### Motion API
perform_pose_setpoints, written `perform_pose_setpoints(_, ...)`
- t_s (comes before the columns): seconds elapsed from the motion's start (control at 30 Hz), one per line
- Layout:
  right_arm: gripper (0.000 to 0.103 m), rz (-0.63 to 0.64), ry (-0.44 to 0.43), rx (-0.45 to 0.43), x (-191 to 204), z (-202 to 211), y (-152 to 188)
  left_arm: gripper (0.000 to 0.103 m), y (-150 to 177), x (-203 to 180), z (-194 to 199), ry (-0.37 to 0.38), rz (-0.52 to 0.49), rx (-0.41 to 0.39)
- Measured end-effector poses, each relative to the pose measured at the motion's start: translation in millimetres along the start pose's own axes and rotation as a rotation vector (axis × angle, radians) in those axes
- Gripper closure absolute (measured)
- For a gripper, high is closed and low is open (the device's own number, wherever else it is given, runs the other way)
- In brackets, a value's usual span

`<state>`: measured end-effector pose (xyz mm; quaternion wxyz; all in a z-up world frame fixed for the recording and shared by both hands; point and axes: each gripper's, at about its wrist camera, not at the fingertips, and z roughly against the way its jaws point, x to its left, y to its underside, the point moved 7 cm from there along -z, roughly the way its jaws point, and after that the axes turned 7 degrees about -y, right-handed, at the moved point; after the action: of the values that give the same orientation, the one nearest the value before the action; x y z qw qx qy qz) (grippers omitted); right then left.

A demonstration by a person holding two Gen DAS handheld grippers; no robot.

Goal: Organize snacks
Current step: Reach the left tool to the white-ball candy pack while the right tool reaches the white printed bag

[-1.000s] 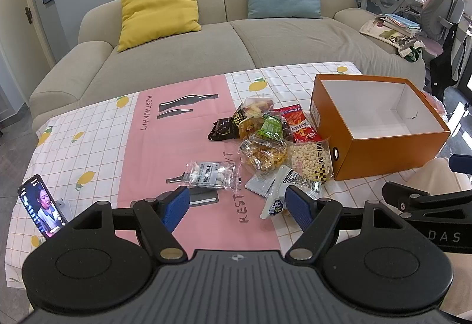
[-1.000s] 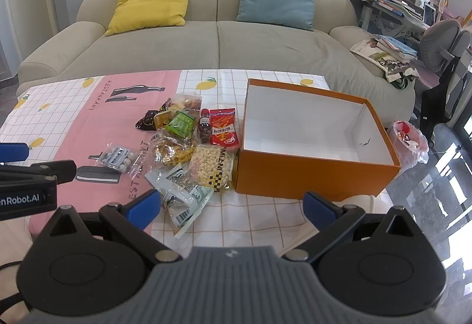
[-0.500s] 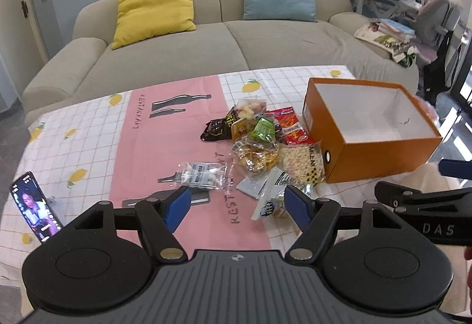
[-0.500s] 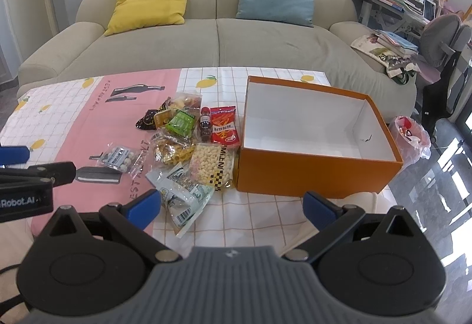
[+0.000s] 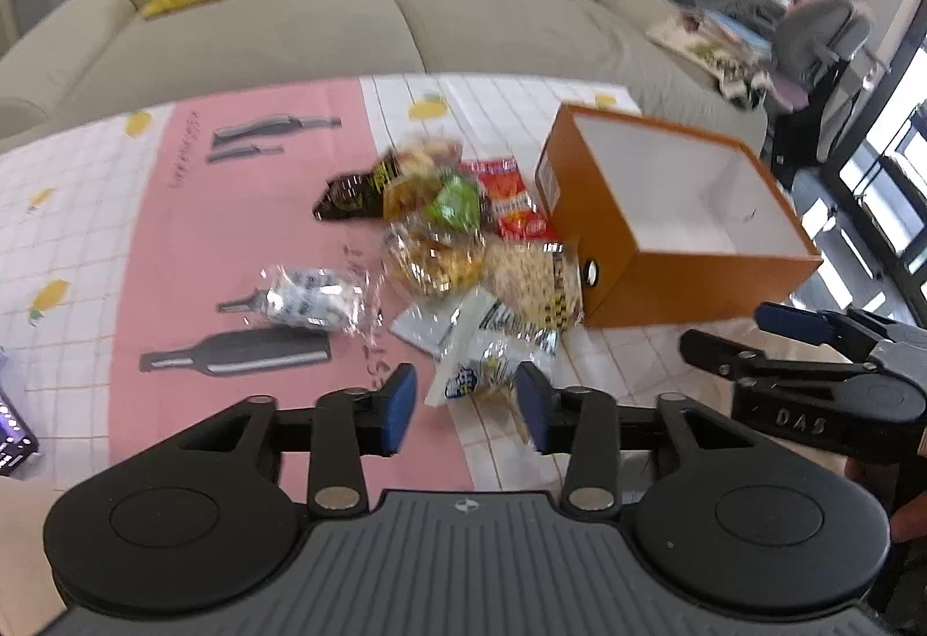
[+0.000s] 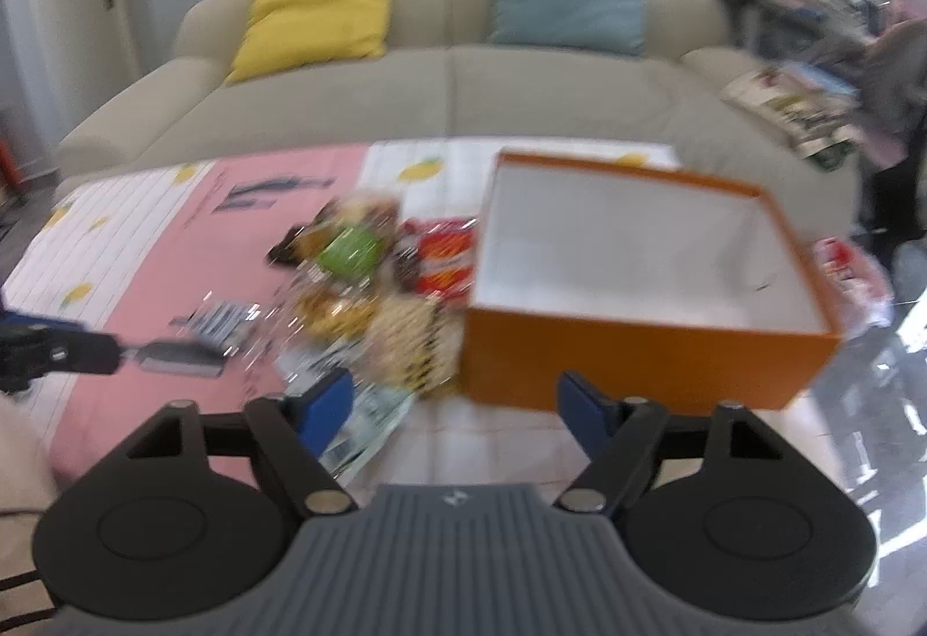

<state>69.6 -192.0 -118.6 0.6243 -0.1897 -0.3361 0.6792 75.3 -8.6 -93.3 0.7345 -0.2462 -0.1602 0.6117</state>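
Observation:
Several snack packets (image 5: 452,242) lie in a heap on the pink and white tablecloth (image 5: 174,242), left of an open, empty orange box (image 5: 678,219). My left gripper (image 5: 466,416) is open and empty, just short of a clear white-and-blue packet (image 5: 486,369) at the heap's near edge. My right gripper (image 6: 455,410) is open and empty, in front of the orange box (image 6: 643,340) and the snack heap (image 6: 371,300). Both views are blurred by motion. The right gripper also shows at the right of the left wrist view (image 5: 811,352).
A beige sofa (image 5: 359,22) with a yellow and a blue cushion stands behind the table. A phone (image 5: 14,433) lies at the table's near left edge. A cluttered desk and chair (image 5: 811,33) stand at the right.
Both grippers have moved forward and down toward the snack heap and box. The left gripper's jaws have narrowed slightly. The snacks and box have not moved.

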Motion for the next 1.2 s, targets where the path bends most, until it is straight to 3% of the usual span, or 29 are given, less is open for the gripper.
perform_pose_setpoints(0.4,0.033,0.224,-0.148,0.131,45.1,-83.8,1.8,0.036,-11.2,25.6,-53.0,-0.054,-0.114,0.104)
perform_pose_setpoints(0.47,0.030,0.250,-0.170,0.159,51.0,-96.3,3.3,0.033,-12.0,32.5,-61.5,-0.061,-0.129,0.123)
perform_pose_setpoints(0.53,0.021,0.284,-0.182,0.177,56.8,-108.0,5.9,0.032,-12.9,38.4,-69.8,-0.067,-0.143,0.142)
perform_pose_setpoints(0.8,0.015,0.387,-0.210,0.230,66.4,-133.9,15.3,0.030,-14.6,42.6,-96.8,-0.037,-0.268,0.175)
perform_pose_setpoints(1.0,0.018,0.384,-0.210,0.252,68.3,-150.6,17.7,0.030,-15.1,43.2,-120.4,-0.073,-0.529,0.141)
perform_pose_setpoints(1.07,0.024,0.365,-0.206,0.261,67.1,-154.9,19.5,0.028,-15.8,43.2,-128.4,-0.082,-0.646,0.118)
perform_pose_setpoints(1.13,0.039,0.348,-0.210,0.272,66.8,-158.6,21.2,0.025,-16.1,43.2,-135.7,-0.081,-0.749,0.101)
perform_pose_setpoints(1.2,0.046,0.325,-0.220,0.275,66.7,-159.5,22.5,0.025,-15.7,42.7,-144.4,-0.074,-0.865,0.087)
